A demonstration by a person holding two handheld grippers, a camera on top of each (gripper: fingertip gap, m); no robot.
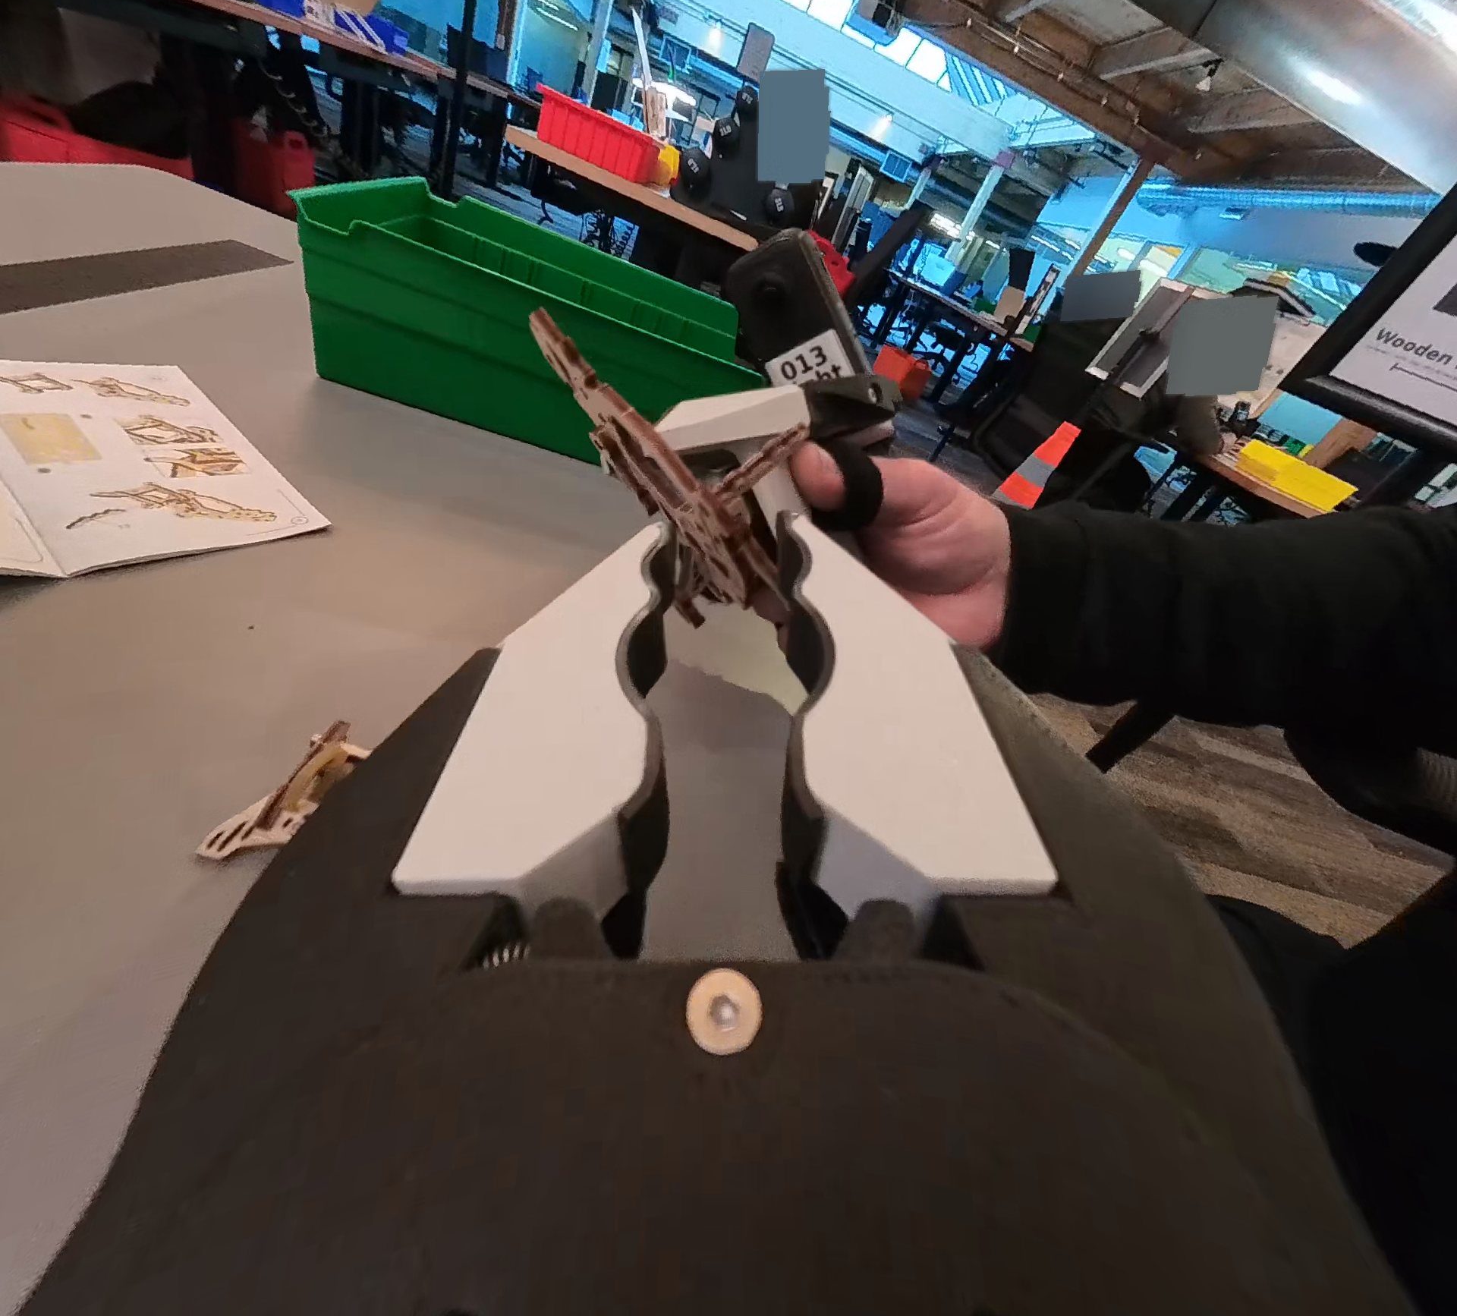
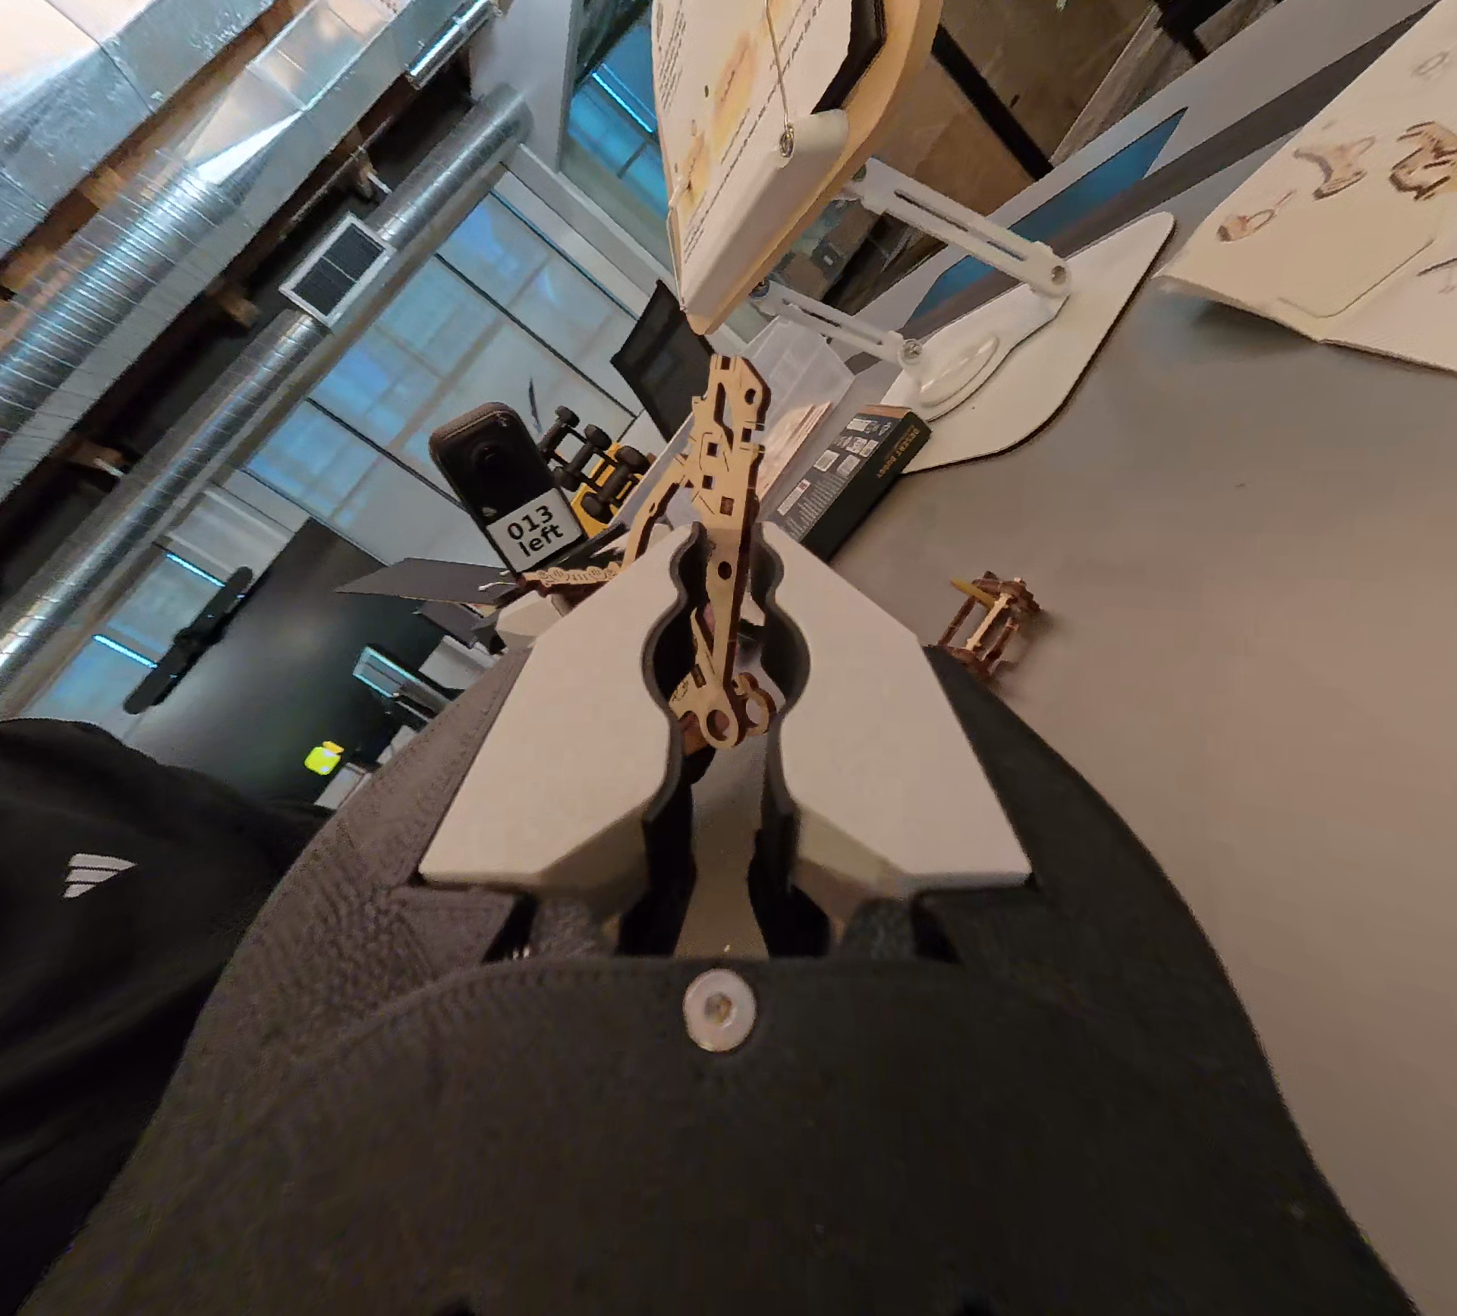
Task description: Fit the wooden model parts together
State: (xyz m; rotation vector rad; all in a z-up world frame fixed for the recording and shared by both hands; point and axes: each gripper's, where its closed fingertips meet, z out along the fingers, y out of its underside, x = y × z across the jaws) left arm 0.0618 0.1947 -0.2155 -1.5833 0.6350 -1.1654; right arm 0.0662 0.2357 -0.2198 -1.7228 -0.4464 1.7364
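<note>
— Holding the brown laser-cut wooden model assembly (image 1: 694, 529) above the grey tabletop (image 1: 394, 568), our left hand-held gripper (image 1: 721, 553) is closed on its lower end.

— And our right hand-held gripper (image 2: 729, 561) is clamped narrow on a pale flat wooden strip with slots (image 2: 721, 497), and the two grippers meet tip to tip.

— We see one small pale wooden part (image 1: 280, 801) lying on the tabletop, near the open instruction booklet (image 1: 142, 458) and the green plastic bin (image 1: 489, 300).
</note>
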